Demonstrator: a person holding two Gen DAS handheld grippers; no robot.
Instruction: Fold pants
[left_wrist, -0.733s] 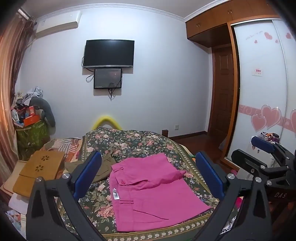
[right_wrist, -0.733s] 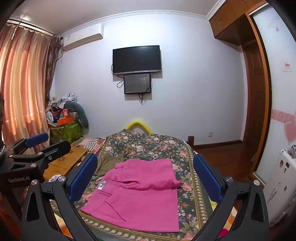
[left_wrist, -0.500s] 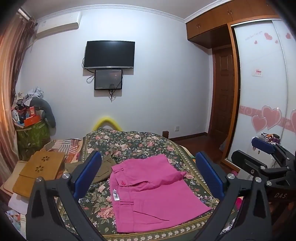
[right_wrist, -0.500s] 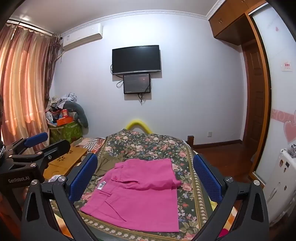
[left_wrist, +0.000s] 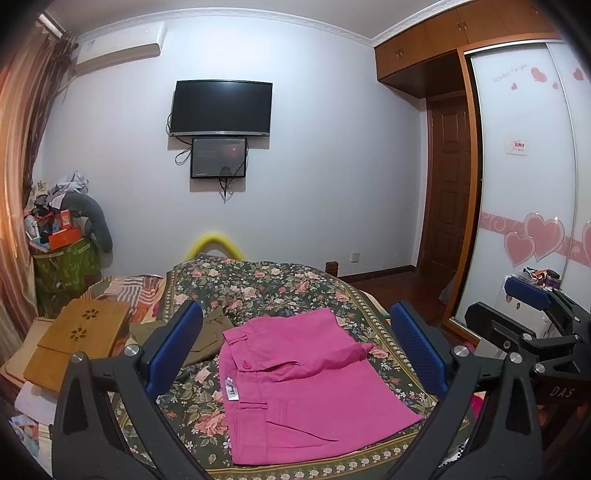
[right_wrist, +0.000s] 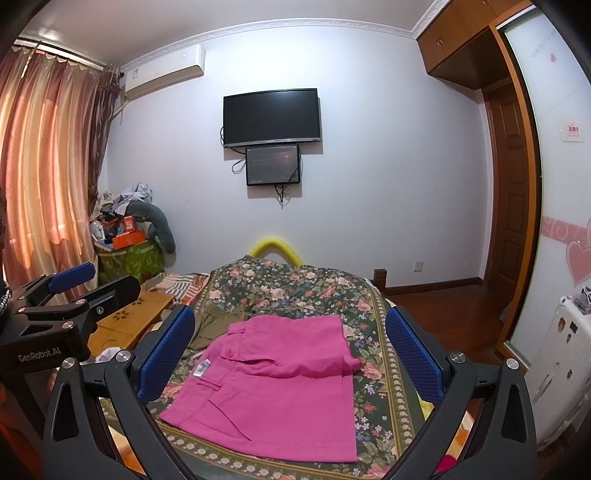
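Note:
Pink pants (left_wrist: 295, 384) lie folded in a compact stack on the floral bedspread (left_wrist: 258, 284), waistband to the left; they also show in the right wrist view (right_wrist: 273, 380). My left gripper (left_wrist: 295, 350) is open and empty, held above and in front of the pants. My right gripper (right_wrist: 290, 350) is open and empty, likewise raised over the bed's near edge. Each gripper shows at the other view's edge: the right one (left_wrist: 532, 325), the left one (right_wrist: 66, 295).
Olive-green clothing (left_wrist: 210, 332) lies just left of the pants. A wooden lap desk (left_wrist: 77, 339) sits at the bed's left side. A cluttered green box (right_wrist: 129, 254) stands in the far left corner. A wardrobe with sliding doors (left_wrist: 524, 184) is on the right.
Both grippers stay open and nearly still; the view has drifted very slightly. The pants have not moved.

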